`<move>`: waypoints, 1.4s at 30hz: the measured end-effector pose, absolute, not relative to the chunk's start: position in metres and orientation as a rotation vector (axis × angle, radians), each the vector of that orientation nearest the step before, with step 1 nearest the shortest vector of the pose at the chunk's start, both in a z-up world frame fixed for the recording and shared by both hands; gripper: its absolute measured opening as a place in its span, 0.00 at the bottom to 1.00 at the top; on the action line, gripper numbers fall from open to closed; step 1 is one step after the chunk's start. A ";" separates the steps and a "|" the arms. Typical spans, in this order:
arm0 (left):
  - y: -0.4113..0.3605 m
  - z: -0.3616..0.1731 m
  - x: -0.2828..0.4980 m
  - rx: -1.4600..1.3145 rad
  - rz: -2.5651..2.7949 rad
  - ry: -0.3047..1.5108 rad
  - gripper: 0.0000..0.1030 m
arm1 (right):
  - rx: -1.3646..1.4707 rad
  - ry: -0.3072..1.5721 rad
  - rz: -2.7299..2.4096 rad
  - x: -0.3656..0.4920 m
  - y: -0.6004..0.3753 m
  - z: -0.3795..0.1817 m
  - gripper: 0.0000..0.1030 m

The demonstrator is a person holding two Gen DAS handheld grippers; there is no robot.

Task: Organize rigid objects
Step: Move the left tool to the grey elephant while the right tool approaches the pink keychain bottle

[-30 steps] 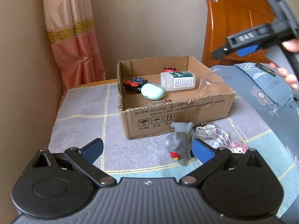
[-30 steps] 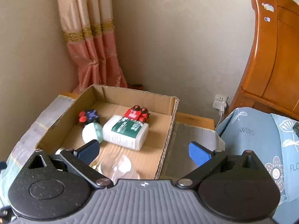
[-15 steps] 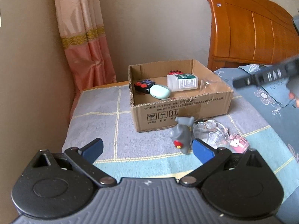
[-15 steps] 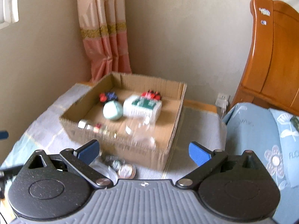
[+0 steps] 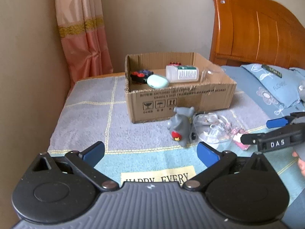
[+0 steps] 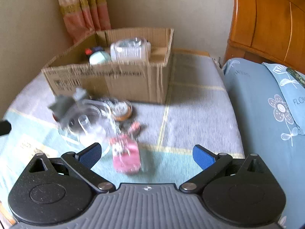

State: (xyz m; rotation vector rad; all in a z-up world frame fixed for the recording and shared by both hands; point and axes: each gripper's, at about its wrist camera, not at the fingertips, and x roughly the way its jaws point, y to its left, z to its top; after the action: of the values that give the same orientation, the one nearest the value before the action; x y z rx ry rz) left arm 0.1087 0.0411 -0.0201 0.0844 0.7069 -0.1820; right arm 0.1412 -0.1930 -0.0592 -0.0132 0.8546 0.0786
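A cardboard box (image 5: 217, 97) (image 6: 122, 84) stands on the cloth-covered table and holds a white bottle (image 5: 182, 73) (image 6: 130, 50), a mint case (image 5: 157, 81), a black-and-red toy (image 5: 140, 75) and a clear cup (image 5: 210, 72). In front of it lie a grey toy figure (image 5: 180, 126) (image 6: 63, 105), clear plastic items (image 5: 211, 127) (image 6: 86, 123), a round lid (image 6: 122, 108) and a pink item (image 5: 239, 139) (image 6: 125, 152). My left gripper (image 5: 150, 152) is open and empty, back from the toys. My right gripper (image 6: 145, 153) is open, low, with the pink item between its fingers; it also shows in the left wrist view (image 5: 261, 131).
A wall and a pink curtain (image 5: 83, 32) stand to the left and behind. A wooden headboard (image 5: 257, 26) and a blue flowered pillow (image 5: 270, 87) (image 6: 266, 106) lie to the right. The table's left edge (image 5: 59, 120) drops off near the wall.
My right gripper has come down from over the box to the items in front of it, near the pink item. My left gripper has drawn back and stays open.
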 end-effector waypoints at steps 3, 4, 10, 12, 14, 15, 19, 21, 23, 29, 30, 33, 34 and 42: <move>0.037 -0.027 0.112 0.109 -0.185 0.714 0.99 | -0.040 0.873 0.076 0.141 -0.187 -0.070 1.00; 0.036 -0.030 0.113 0.109 -0.190 0.719 0.99 | -0.049 0.875 0.078 0.142 -0.185 -0.072 1.00; 0.035 -0.038 0.128 0.084 -0.210 0.741 0.99 | -0.096 0.866 0.059 0.154 -0.180 -0.081 1.00; 0.035 -0.040 0.134 0.079 -0.213 0.745 0.99 | -0.065 0.868 0.059 0.157 -0.187 -0.083 1.00; 0.033 -0.041 0.141 0.072 -0.219 0.745 0.99 | -0.054 0.855 0.070 0.157 -0.194 -0.085 1.00; 0.032 -0.042 0.145 0.071 -0.225 0.742 0.99 | -0.059 0.844 0.086 0.155 -0.196 -0.086 1.00; 0.024 -0.046 0.160 0.076 -0.244 0.731 0.99 | -0.067 0.817 0.108 0.150 -0.200 -0.088 1.00; 0.020 -0.049 0.168 0.084 -0.243 0.730 0.99 | -0.065 0.805 0.108 0.148 -0.200 -0.089 1.00; 0.020 -0.053 0.174 0.079 -0.243 0.733 0.99 | -0.065 0.793 0.109 0.147 -0.200 -0.090 1.00; 0.022 -0.064 0.185 0.093 -0.239 0.767 0.99 | -0.066 0.784 0.111 0.146 -0.200 -0.090 1.00; 0.025 -0.065 0.185 0.096 -0.236 0.765 0.99 | -0.067 0.784 0.113 0.146 -0.200 -0.090 1.00; 0.034 -0.065 0.187 0.088 -0.222 0.765 0.99 | -0.068 0.781 0.116 0.145 -0.201 -0.090 1.00; 0.038 -0.064 0.187 0.087 -0.217 0.764 0.99 | -0.068 0.781 0.117 0.145 -0.201 -0.090 1.00; 0.060 -0.061 0.200 0.150 -0.097 0.753 0.99 | -0.070 0.788 0.123 0.144 -0.204 -0.089 1.00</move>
State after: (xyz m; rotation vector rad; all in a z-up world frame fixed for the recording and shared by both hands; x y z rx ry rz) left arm 0.2001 0.0600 -0.0614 0.1497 0.7535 -0.0970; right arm 0.1442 -0.2037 -0.0892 -0.0696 0.7882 0.1234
